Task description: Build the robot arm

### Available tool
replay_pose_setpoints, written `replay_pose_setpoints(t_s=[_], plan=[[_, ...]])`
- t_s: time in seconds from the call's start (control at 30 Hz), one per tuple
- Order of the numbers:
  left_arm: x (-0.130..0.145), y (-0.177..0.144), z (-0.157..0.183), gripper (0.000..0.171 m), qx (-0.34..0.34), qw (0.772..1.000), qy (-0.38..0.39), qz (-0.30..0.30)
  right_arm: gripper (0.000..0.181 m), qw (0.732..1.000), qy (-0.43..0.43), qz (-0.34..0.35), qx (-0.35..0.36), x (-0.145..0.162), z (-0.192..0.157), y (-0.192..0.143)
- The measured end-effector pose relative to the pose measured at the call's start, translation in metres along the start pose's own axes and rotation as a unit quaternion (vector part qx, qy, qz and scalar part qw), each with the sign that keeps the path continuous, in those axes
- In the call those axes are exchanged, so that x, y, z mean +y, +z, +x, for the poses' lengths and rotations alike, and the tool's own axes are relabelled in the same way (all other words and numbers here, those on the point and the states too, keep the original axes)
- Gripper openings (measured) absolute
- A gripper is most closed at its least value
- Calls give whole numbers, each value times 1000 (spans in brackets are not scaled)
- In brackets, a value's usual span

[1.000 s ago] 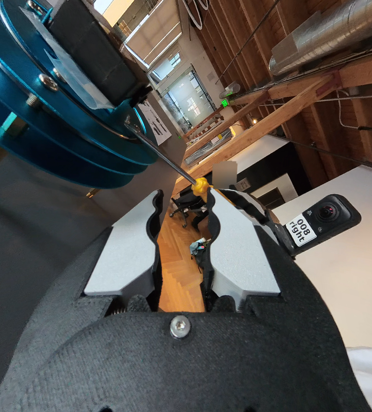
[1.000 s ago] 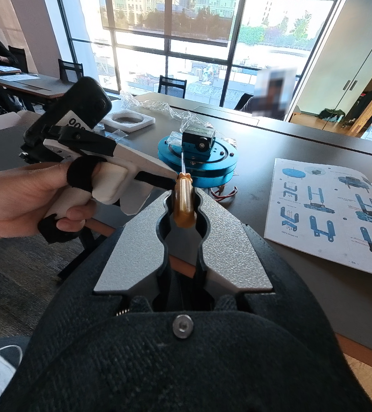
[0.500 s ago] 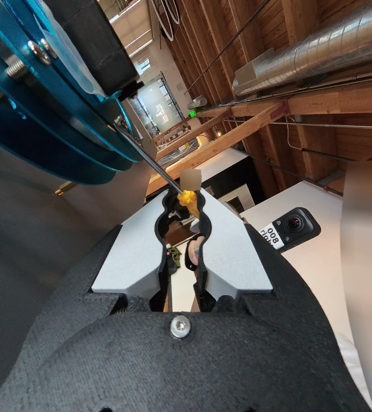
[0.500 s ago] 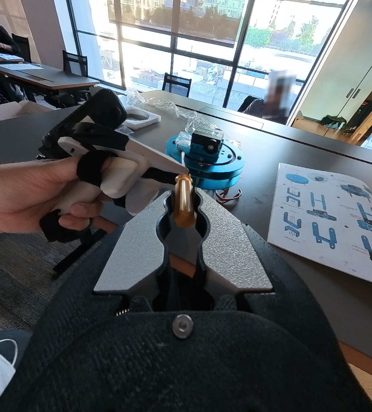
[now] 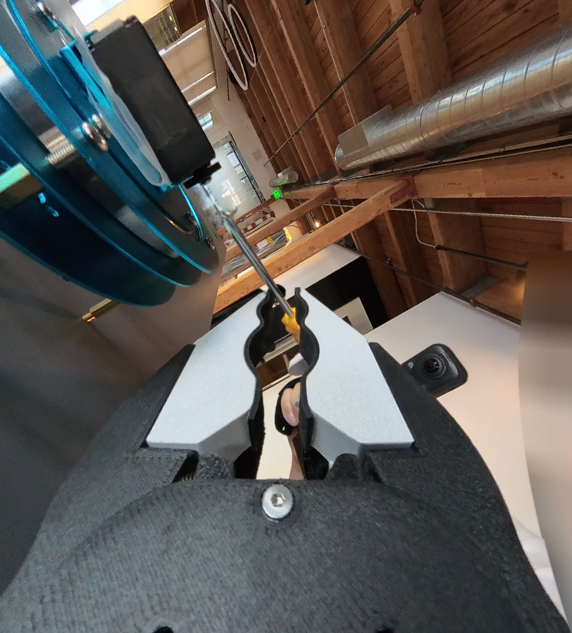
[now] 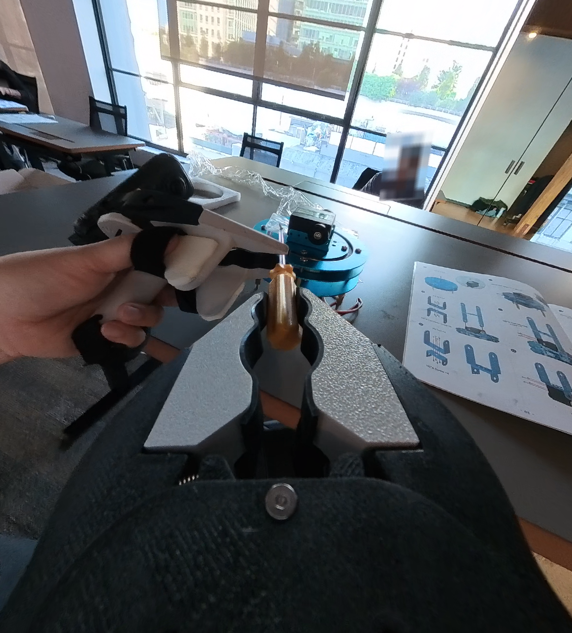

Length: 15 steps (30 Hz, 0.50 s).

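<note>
My right gripper [image 6: 281, 298] is shut on the amber handle of a screwdriver [image 6: 282, 315]. Its steel shaft [image 5: 253, 263] reaches to a round blue base [image 6: 329, 274] that carries a black servo [image 6: 312, 226]. The tip sits at the foot of the servo [image 5: 154, 102] on the blue base [image 5: 72, 239]. My left gripper [image 5: 279, 298] stands a narrow gap open, with the shaft passing between its fingertips just ahead of the handle. In the right wrist view a hand [image 6: 38, 294] holds the left gripper [image 6: 284, 250] at the shaft from the left.
The base stands on a dark table [image 6: 449, 260]. An open instruction booklet [image 6: 500, 335] lies to its right, red wires [image 6: 346, 305] in front, a white foam ring [image 6: 216, 197] and clear plastic wrap [image 6: 277, 191] behind. The right gripper's camera [image 5: 435, 370] shows in the left wrist view. Some 4 cm of space lies between my two pairs of fingers.
My left gripper's fingers have narrowed and moved up around the shaft near the handle. The right gripper has kept its hold on the screwdriver and shifted slightly, with the tip still at the base.
</note>
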State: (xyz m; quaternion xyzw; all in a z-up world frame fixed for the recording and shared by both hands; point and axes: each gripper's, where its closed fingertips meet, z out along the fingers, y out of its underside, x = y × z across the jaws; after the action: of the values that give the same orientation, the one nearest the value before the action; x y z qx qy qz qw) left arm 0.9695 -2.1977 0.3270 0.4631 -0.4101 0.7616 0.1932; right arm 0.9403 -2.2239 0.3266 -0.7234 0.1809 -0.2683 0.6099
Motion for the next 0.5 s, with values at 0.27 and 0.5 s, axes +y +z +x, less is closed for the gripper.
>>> replay_pose_setpoints(t_s=[0.27,0.5], plan=[[1,9,5,3,41,999,-27,3,15,1000,28,8,5,-5,6,-19],[-5,6,9,4,59,997,-48,6,15,999,39,17,13,-9,-4,-22]])
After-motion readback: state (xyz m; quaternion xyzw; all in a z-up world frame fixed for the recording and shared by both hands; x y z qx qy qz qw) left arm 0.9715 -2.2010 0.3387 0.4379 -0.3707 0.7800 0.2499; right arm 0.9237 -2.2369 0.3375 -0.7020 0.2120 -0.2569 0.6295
